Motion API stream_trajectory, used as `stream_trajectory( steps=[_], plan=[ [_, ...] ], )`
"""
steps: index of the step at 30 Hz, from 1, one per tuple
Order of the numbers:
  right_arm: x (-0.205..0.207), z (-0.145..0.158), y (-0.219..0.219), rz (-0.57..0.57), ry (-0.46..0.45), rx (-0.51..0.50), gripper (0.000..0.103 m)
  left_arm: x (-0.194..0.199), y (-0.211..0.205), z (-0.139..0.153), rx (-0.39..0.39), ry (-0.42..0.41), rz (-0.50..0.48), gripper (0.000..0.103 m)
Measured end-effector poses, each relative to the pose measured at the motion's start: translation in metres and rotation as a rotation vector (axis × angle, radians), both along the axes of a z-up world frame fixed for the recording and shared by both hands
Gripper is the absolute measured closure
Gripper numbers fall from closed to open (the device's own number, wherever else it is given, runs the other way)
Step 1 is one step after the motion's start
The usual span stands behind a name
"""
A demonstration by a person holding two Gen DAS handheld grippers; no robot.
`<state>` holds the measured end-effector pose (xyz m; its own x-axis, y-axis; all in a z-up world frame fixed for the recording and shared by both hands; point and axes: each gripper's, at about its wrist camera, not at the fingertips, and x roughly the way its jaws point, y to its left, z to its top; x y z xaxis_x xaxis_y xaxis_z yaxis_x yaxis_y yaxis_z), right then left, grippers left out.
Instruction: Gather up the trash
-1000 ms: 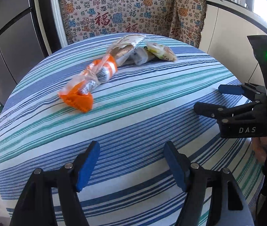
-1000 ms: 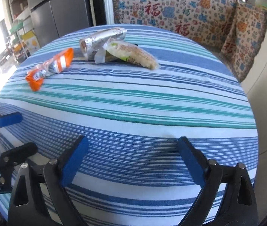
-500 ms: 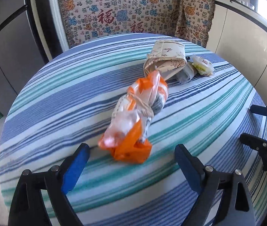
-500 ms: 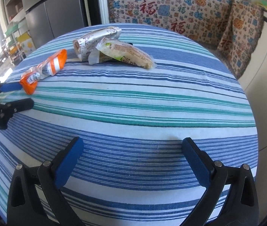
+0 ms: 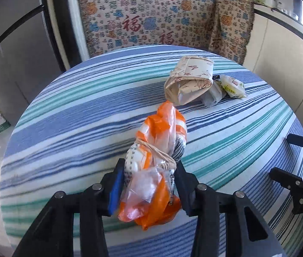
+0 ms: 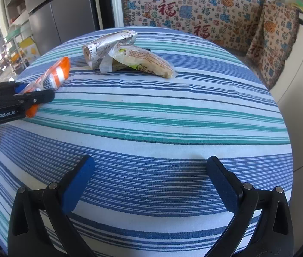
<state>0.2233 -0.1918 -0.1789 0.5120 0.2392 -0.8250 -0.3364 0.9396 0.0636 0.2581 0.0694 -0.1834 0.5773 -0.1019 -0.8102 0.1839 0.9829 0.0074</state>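
An orange and clear plastic bag, tied with string, lies on the striped round table. My left gripper has its jaws closing on the near end, and the blue pads press the crumpled plastic. The right wrist view shows the same bag in the left gripper at the table's left edge. Farther back lie a folded paper wrapper, a white crumpled wrapper and a yellow-green snack packet. My right gripper hovers open over bare cloth near the front edge, with nothing between its fingers.
A patterned cloth with red characters covers a seat behind the table. A grey fridge stands to the left and a white counter to the right. The table edge drops off close to the right gripper.
My left gripper moved in over the orange bag, opened wide around its near end, then closed on it. The right gripper stayed in place and open.
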Motion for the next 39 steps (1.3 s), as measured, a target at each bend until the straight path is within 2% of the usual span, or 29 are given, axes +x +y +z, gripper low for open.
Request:
stream_trajectory(
  steps=[3,5,7,9,12,21,22,27,29,30,31,33,34,39],
  plan=[
    [0.000,0.000,0.000,0.001,0.000,0.000,0.001,-0.019,0.007,0.000,-0.024,-0.008,0.077,0.057],
    [0.000,0.000,-0.001,0.001,0.000,0.000,0.001,-0.022,0.008,-0.001,-0.017,-0.017,0.083,0.055],
    [0.000,0.000,-0.001,0.001,0.000,0.001,0.001,-0.021,0.005,-0.002,-0.003,-0.018,0.068,0.048],
    [0.001,0.000,-0.001,0.001,0.000,0.000,0.001,-0.019,0.003,-0.003,0.001,-0.009,0.069,0.031],
    [0.000,0.000,-0.001,0.001,0.000,0.000,0.001,-0.018,0.001,-0.004,0.002,-0.004,0.058,0.027],
    [0.005,0.005,0.001,0.028,-0.009,-0.003,0.003,-0.018,0.000,-0.004,-0.006,0.000,0.051,0.023],
    [0.009,0.013,0.005,0.041,-0.036,-0.001,0.007,-0.018,-0.001,-0.004,-0.003,0.000,0.051,0.023],
    [0.038,0.058,0.039,0.142,-0.145,0.016,0.009,-0.017,-0.002,-0.004,-0.006,0.001,0.053,0.023],
    [0.054,0.062,0.060,0.186,-0.161,-0.033,0.024,-0.017,-0.002,-0.004,-0.007,0.000,0.053,0.023],
    [0.060,0.060,0.069,0.204,-0.164,-0.060,0.027,-0.017,-0.002,-0.004,-0.008,0.001,0.054,0.023],
    [0.067,0.056,0.076,0.221,-0.161,-0.088,0.034,-0.017,-0.002,-0.004,-0.009,0.001,0.054,0.023],
    [0.076,0.044,0.083,0.246,-0.128,-0.148,0.070,-0.017,-0.003,-0.004,-0.010,0.001,0.056,0.023],
    [0.076,0.041,0.083,0.249,-0.139,-0.173,0.094,-0.017,-0.003,-0.004,-0.010,0.001,0.056,0.023],
    [0.032,0.045,0.043,0.299,-0.169,-0.104,0.096,-0.018,-0.003,-0.003,-0.008,0.002,0.057,0.023]
  ],
)
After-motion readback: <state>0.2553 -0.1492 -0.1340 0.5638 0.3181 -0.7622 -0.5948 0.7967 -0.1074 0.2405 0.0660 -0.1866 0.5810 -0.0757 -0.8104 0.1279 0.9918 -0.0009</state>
